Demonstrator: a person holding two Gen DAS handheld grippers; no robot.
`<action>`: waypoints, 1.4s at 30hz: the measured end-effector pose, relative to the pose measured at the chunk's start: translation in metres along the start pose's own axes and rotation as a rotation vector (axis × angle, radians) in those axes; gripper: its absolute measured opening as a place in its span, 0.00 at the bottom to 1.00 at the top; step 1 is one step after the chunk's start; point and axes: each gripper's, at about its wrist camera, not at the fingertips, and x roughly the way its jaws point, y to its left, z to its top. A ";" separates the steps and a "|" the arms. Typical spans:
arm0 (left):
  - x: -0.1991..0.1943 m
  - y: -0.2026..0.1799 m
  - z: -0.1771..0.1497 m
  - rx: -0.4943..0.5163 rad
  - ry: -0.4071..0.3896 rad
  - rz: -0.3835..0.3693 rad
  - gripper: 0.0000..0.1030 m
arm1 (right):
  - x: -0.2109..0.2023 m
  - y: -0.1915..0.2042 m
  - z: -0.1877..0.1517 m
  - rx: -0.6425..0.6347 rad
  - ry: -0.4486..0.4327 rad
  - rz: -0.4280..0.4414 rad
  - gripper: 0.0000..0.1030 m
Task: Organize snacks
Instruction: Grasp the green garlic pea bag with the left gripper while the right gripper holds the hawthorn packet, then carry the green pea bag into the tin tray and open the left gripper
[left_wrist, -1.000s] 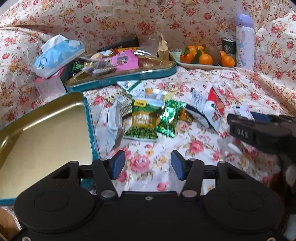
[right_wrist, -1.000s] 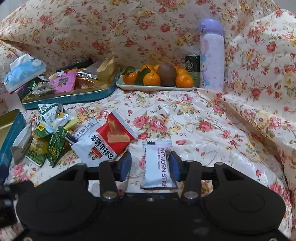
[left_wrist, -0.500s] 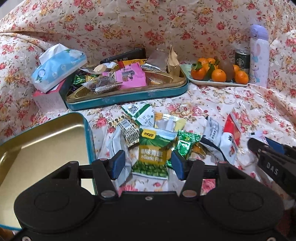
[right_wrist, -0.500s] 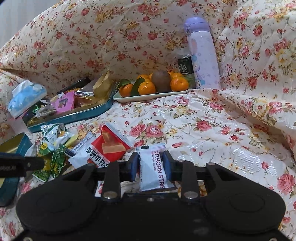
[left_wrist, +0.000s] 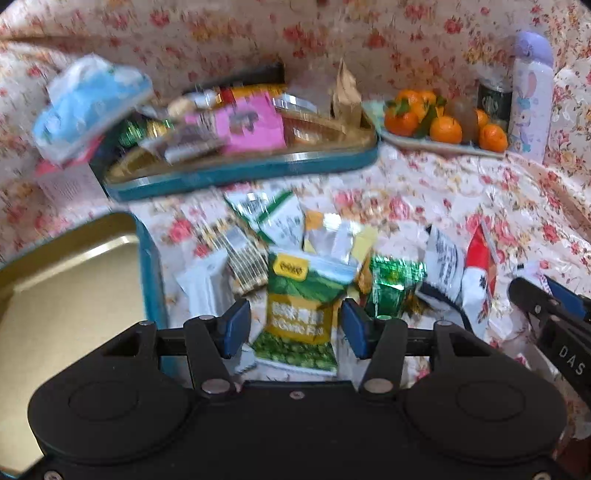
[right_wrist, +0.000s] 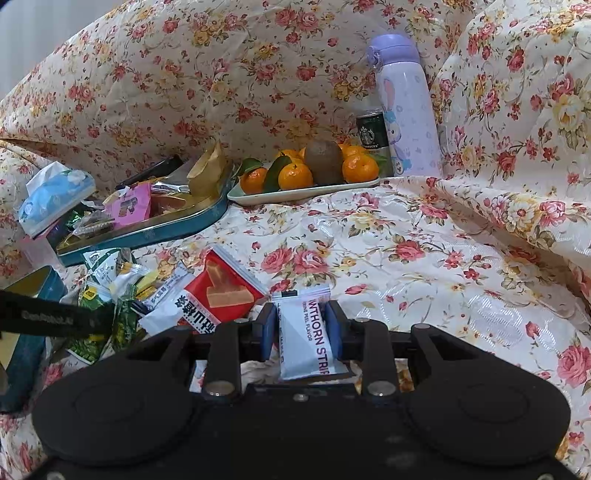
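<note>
A pile of snack packets lies on the floral cloth. My left gripper (left_wrist: 293, 325) is open, its blue pads on either side of a green garlic-pea packet (left_wrist: 303, 314) in the pile, not touching it. My right gripper (right_wrist: 301, 325) is shut on a white hawthorn strip packet (right_wrist: 308, 332), held just above the cloth. A red-and-white wafer packet (right_wrist: 214, 299) lies to its left. An empty gold-lined teal tin (left_wrist: 66, 295) sits at the left. A second teal tin tray (left_wrist: 240, 162) at the back holds several snacks.
A blue tissue pack (left_wrist: 88, 103) sits at the back left. A plate of tangerines and a kiwi (right_wrist: 306, 173), a Starbucks can (right_wrist: 371, 134) and a lilac bottle (right_wrist: 404, 107) stand at the back right. Raised cloth folds rise behind and to the right.
My left gripper moved forward, from over bare cloth to around the green pea packet. My right gripper closed on the hawthorn strip packet and lifted it slightly.
</note>
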 end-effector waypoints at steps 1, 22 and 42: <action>-0.001 0.002 -0.001 -0.013 -0.007 -0.014 0.52 | 0.000 0.000 0.000 0.002 0.000 0.001 0.30; -0.093 0.012 -0.021 -0.037 -0.120 -0.054 0.45 | -0.002 0.002 -0.001 0.011 -0.001 -0.026 0.25; -0.133 0.083 -0.088 -0.121 -0.058 0.030 0.45 | -0.115 0.081 -0.046 0.005 0.091 0.192 0.25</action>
